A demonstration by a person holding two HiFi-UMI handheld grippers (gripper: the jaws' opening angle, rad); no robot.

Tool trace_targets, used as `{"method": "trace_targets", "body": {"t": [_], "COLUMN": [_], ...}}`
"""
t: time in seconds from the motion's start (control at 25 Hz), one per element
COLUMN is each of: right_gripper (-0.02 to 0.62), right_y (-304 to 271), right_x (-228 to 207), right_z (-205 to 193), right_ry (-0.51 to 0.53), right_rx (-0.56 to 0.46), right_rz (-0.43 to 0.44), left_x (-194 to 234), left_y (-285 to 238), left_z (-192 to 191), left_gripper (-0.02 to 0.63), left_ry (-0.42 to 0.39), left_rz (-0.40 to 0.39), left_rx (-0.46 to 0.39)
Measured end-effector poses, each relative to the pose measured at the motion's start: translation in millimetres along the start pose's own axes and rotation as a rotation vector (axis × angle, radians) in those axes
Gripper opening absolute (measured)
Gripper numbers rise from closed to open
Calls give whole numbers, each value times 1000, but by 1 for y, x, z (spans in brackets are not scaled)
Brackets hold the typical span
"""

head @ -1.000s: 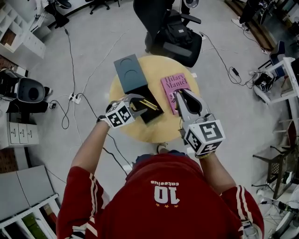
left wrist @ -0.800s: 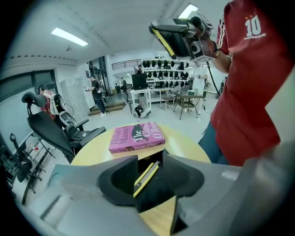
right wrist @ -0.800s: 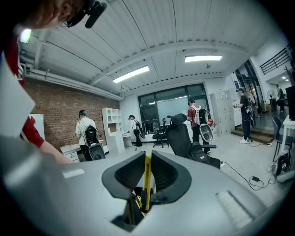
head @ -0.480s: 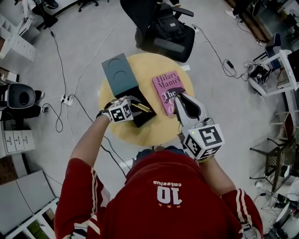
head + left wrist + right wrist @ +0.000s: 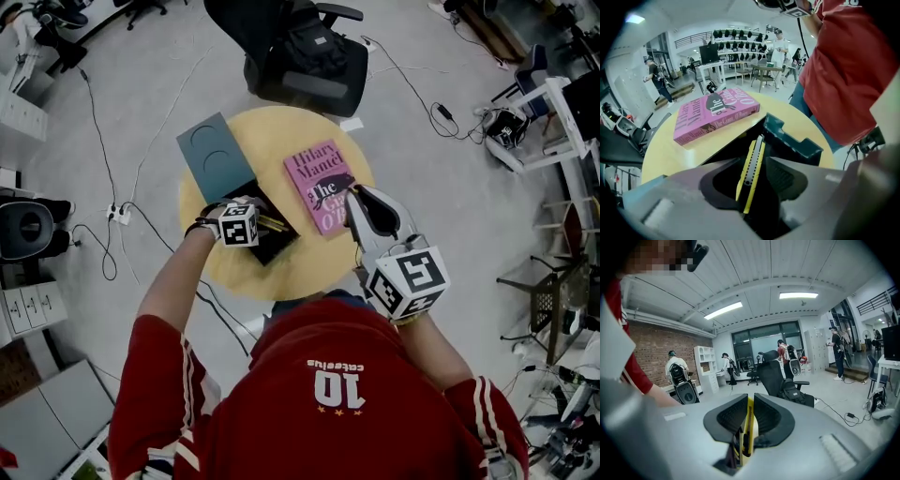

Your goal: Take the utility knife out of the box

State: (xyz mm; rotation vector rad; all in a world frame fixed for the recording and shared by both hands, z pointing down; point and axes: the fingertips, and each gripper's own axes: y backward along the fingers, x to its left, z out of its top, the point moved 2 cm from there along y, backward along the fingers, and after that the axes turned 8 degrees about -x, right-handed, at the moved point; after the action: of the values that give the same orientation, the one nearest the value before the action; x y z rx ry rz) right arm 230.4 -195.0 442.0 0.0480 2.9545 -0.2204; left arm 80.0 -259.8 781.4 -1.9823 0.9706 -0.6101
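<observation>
Nearest, on the person's side of the box [image 5: 792,138], the right hand-held gripper [image 5: 750,395] is clamped on a slim yellow tool [image 5: 748,427]. Over the box, the left hand-held gripper [image 5: 754,160] is held with its jaws apart. The utility knife [image 5: 751,176] lies inside the box between them, not yet pinched. The knife is judged light, stiff and smooth-sided, best gripped mid-body across its narrow flanks. Beyond the box, a pink book [image 5: 715,115] is seen on the surface [image 5: 665,159].
</observation>
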Motion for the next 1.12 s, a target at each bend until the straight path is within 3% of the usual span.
{"method": "trace_targets", "body": {"t": [0.24,0.6,0.88,1.12], "right_gripper": [38,38,38,38], "right_y": [3,10,9,10], "right_x": [-16,-28,-23,-11], "right_z": [-3,-6,-4,0], "right_ry": [-25,-65,-67,-59], "right_rx": [-8,-17,-22,-29], "right_rz": [-26,-49,-32,-10], "left_x": [-1,-6,-10,-7], "left_y": [-13,-15,-6,17], "left_z": [-8,-13,-19,-4], "left_gripper": [163,132,130,129], "left_ry": [-51,-98,-89,-71], "left_rz": [-56,-62,-45,46], "left_rx": [77,126,128,59]}}
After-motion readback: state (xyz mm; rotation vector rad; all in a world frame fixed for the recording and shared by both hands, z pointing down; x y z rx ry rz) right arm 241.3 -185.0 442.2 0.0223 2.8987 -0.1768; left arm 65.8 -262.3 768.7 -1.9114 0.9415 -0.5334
